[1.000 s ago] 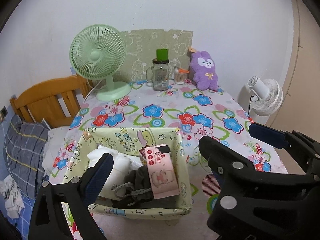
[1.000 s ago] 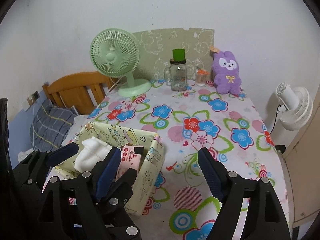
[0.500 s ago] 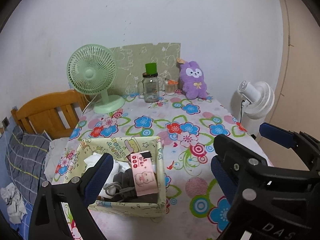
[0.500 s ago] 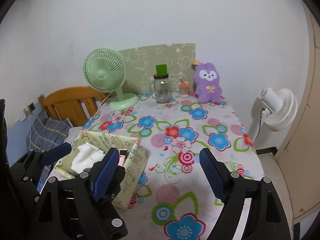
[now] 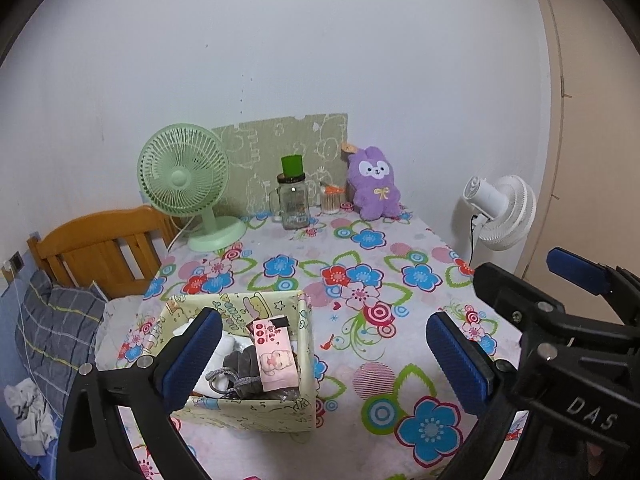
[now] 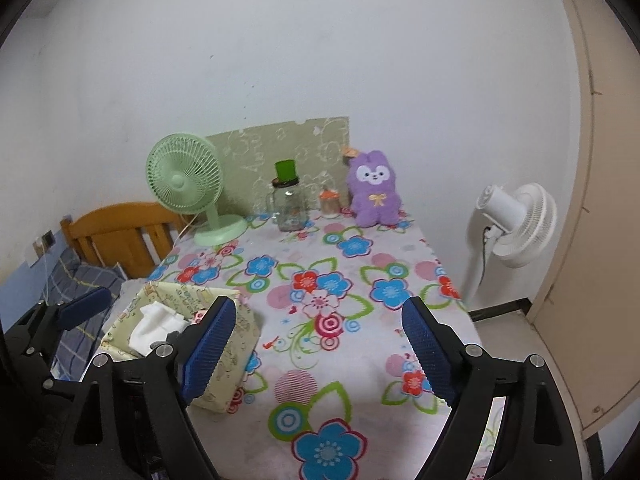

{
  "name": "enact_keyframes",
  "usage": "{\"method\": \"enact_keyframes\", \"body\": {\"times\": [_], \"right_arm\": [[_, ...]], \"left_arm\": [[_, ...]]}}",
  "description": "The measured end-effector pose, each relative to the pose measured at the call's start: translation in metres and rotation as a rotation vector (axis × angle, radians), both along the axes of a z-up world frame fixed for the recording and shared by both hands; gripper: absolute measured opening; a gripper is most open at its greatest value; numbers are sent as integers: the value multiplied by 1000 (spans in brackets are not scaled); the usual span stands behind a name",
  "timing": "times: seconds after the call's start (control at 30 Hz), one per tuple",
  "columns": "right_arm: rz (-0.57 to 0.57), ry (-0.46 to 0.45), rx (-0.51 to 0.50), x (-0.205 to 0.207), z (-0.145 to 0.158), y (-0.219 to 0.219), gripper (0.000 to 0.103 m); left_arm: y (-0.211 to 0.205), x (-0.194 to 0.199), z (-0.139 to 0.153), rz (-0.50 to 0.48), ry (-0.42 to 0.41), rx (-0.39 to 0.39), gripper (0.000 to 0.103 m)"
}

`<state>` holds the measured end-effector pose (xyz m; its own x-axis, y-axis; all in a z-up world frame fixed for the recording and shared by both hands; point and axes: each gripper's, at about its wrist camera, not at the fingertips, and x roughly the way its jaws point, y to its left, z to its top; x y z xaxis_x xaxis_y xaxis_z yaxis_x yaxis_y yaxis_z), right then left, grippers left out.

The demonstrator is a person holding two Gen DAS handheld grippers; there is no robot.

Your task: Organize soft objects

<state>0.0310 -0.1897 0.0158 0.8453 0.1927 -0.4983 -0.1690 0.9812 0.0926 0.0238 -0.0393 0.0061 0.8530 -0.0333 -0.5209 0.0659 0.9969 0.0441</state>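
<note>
Soft stuff is mostly in the yellow fabric box (image 5: 240,404) already: white cloth (image 6: 158,322), grey bundle (image 5: 240,368), pink pack (image 5: 276,354). Looks like the last stray is the purple plush bunny (image 5: 374,184). I'd go in level and squeeze its belly, steering clear of the glass jar (image 5: 293,204) beside it. Left tongs (image 5: 324,356) gape empty, the box under their left finger. Right tongs (image 6: 320,350) have just been opening wider, nothing between them. The bunny sits far ahead of both, across the tabletop (image 5: 400,304).
</note>
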Motion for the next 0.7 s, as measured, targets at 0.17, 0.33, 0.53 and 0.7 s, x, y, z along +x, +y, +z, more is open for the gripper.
{"method": "enact_keyframes", "body": {"times": [0.17,0.33,0.53,0.7], "right_arm": [[-33,-31,-7,-11,5,-10,88],[-55,-60,-15,-22,11,-15,89],[-69,-69,-9,-28,10,-17,93],[-82,-74,-3,-30,11,-18,94]], "left_arm": [[2,-11,4,10,-26,-3,103],[5,-20,8,20,-43,-12,103],[10,-23,8,33,-43,-20,103],[15,-22,8,40,-43,-31,103]]}}
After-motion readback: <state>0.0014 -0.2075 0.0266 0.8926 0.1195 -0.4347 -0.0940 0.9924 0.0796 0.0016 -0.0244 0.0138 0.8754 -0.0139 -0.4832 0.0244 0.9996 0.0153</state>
